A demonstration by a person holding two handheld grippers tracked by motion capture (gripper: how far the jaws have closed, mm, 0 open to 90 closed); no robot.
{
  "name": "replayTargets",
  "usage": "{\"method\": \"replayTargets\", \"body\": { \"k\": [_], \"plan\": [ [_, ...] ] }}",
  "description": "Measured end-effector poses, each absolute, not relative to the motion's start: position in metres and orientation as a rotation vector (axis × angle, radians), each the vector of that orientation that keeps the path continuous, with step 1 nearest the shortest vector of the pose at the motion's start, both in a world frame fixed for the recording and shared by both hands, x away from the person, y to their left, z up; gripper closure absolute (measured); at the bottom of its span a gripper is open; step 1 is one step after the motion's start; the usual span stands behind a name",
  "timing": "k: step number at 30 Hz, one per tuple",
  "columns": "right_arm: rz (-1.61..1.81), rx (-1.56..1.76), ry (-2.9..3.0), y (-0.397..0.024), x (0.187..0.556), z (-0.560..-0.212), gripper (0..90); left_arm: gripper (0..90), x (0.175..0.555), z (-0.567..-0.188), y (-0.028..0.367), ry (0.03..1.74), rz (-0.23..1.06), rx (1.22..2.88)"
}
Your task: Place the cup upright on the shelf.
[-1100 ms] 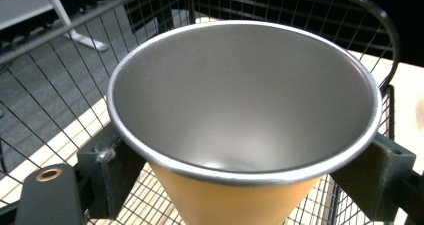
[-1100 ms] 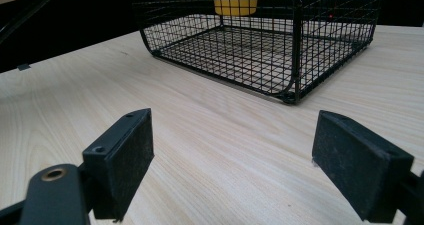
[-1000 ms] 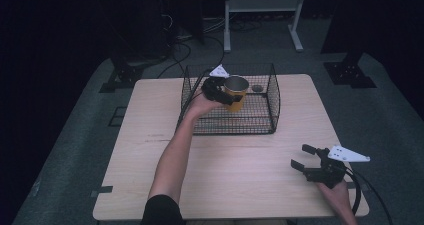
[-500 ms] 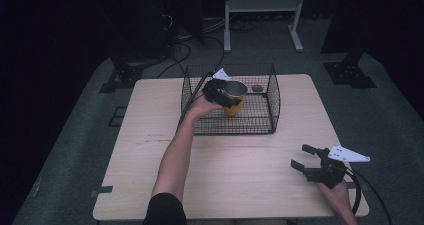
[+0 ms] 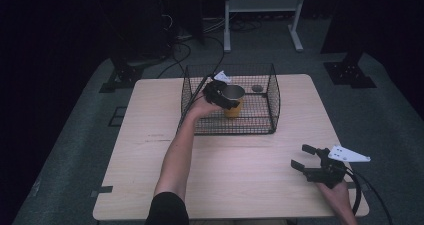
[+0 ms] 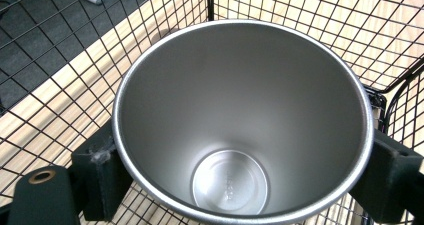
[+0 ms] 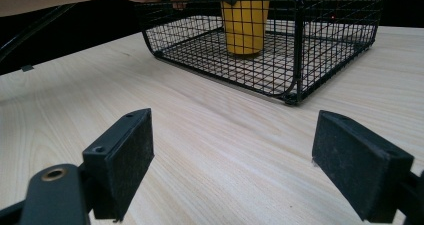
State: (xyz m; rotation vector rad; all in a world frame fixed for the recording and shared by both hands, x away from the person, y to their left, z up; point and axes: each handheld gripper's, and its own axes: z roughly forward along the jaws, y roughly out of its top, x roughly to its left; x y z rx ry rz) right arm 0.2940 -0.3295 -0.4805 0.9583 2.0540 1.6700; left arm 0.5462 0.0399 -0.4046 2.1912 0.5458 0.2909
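Observation:
A yellow cup (image 5: 233, 108) with a steel inside stands upright in the black wire basket (image 5: 273, 96) at the table's far middle. My left gripper (image 5: 220, 92) reaches over the basket's left wall and is shut on the cup near its rim. In the left gripper view a black jaw presses each side of the cup (image 6: 240, 135), and I look straight down into it. In the right gripper view the cup's (image 7: 246, 20) base is at the basket (image 7: 295, 50) floor. My right gripper (image 5: 301, 156) hovers open at the table's front right, with nothing between its fingers (image 7: 122, 160).
A small dark round object (image 5: 257, 88) lies in the basket's far right part. Bare light wood table (image 5: 150, 135) spreads between the basket and the front edge. A white metal rack (image 5: 260, 5) and dark stands are on the floor beyond.
My left gripper has carried the cup a little toward the near side of the basket and lower. The right gripper has stayed in place.

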Motion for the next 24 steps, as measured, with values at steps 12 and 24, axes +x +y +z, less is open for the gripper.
{"method": "replayTargets", "body": {
  "k": [12, 24],
  "plan": [
    [1.671, 0.958, 2.054, -0.3295, 0.2939, -0.4805, 15.7, 11.3, 0.5449, -0.4044, 0.0400, 0.531, 0.292, 2.202],
    [1.673, 0.957, 2.056, -0.3294, 0.2938, -0.4805, 15.7, 4.1, 0.5442, -0.4003, 0.0412, 0.537, 0.306, 2.175]
  ]
}}
